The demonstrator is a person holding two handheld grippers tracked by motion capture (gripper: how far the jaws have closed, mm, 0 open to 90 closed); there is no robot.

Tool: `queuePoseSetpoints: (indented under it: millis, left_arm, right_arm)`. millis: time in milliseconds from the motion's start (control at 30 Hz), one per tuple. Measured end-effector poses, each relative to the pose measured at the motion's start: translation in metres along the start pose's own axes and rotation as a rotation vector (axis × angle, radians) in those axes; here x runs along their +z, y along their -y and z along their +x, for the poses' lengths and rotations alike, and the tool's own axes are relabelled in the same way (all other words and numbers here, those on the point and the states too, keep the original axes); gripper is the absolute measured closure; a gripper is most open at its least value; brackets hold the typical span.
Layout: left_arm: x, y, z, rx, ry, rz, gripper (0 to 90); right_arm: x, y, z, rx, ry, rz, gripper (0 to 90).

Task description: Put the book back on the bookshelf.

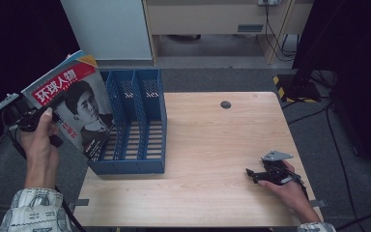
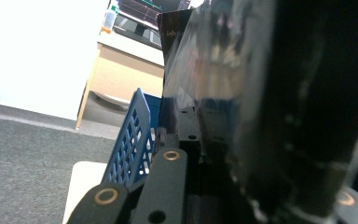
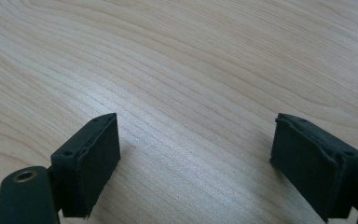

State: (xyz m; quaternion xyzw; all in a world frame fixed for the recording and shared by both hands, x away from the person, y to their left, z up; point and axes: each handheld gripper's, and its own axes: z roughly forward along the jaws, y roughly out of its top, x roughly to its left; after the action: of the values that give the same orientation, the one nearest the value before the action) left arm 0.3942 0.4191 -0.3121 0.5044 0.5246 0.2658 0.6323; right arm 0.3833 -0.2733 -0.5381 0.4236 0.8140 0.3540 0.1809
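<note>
Two hand-held tongs appear at the near edge of the high view, one in each of the person's hands, with patterned sleeves entering from the bottom.

Near right: the right tongs (image 1: 249,174) lie low over the wooden counter (image 1: 212,145), pointing toward the person's left, with a grey three-cornered plate on top. In the right gripper view the two black jaws stand wide apart with bare wood grain between them; nothing is held or touched by the pads (image 3: 93,158).

Near left: the left hand (image 1: 41,140) holds the left tongs (image 1: 53,113) off the counter's left edge, raised above the grey carpet (image 1: 0,164). These tongs are clamped on a magazine (image 1: 75,104), gripping it at its left margin. The magazine has a red title band with white characters and a portrait on its cover; it is tilted, its top corner leaning up and away, its lower right corner overlapping the left wall of the file rack. In the left gripper view the glossy dark cover (image 2: 242,93) stands on edge between the jaws.

Middle: a blue plastic file rack (image 1: 140,121) with perforated dividers sits on the counter's left part, its compartments open upward. The magazine is just beside and partly in front of the rack's leftmost compartment; whether it touches the rack cannot be told.

Far: a small dark round cap (image 1: 225,104) is set into the counter near its back edge. Beyond lie a white cabinet (image 1: 111,29) and a pale wooden desk (image 1: 207,19).
</note>
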Motion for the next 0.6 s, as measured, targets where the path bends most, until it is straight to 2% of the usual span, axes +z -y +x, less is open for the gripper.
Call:
queuePoseSetpoints:
  millis: [533,600]
  left_arm:
    - [0.0075,0.0068,-0.0016,0.011,-0.017,-0.025,85.8]
    - [0.0083,0.0075,-0.0028,0.023,-0.028,-0.029,85.8]
  right_arm:
    - [0.0000,0.0000,0.0000,0.000,0.000,0.000,15.6]
    - [0.0000,0.0000,0.0000,0.000,0.000,0.000,15.6]
